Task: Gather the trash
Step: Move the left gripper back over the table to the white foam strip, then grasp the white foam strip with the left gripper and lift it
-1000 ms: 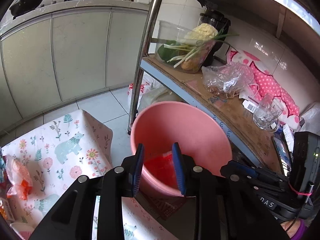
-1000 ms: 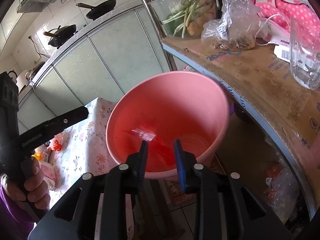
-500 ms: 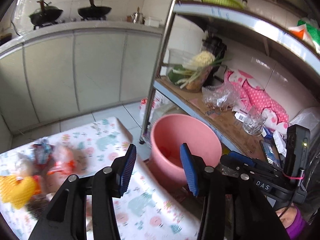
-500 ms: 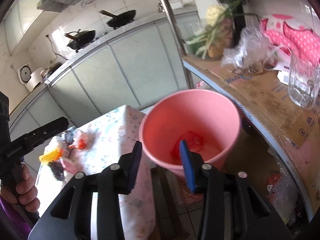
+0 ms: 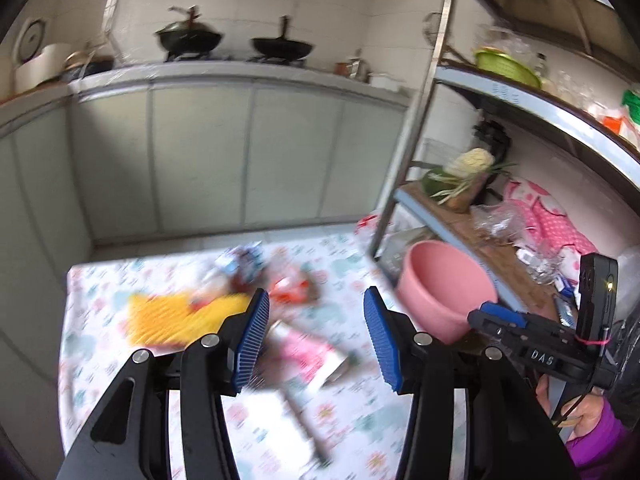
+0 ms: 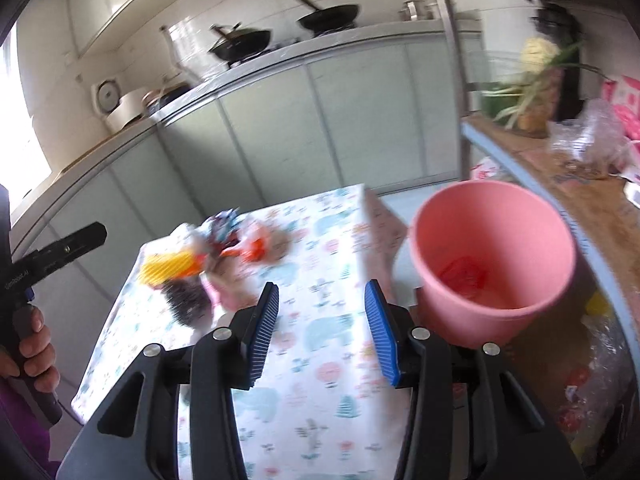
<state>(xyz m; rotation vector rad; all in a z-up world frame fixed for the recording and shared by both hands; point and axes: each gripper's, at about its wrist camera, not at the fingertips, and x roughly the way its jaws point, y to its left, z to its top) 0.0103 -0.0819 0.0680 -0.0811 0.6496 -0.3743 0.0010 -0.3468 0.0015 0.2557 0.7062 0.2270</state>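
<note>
A pink bucket [image 5: 444,292] [image 6: 492,264] stands on the floor between the table and a shelf rack, with red wrappers [image 6: 464,276] lying in its bottom. On the flowered tablecloth [image 6: 320,400] sits a blurred heap of trash: a yellow mesh piece [image 5: 176,316] [image 6: 168,266], a red wrapper [image 5: 288,290] [image 6: 256,248], a pink packet [image 5: 304,352] and a dark bristly thing [image 6: 186,300]. My left gripper [image 5: 316,336] hangs over the heap, its jaws opening and empty. My right gripper [image 6: 320,328] is open and empty over bare cloth, left of the bucket.
A metal rack post [image 5: 412,120] rises just behind the bucket. Its lower shelf [image 6: 580,200] carries vegetables, a plastic bag and a glass. Pale cabinets with two woks [image 5: 188,38] run along the back wall. A hand in a purple sleeve [image 6: 32,356] holds the left gripper's handle.
Both grippers have drawn back and up from over the bucket and swung left toward the table. Their jaws stand wider than before. Red trash now lies in the bucket.
</note>
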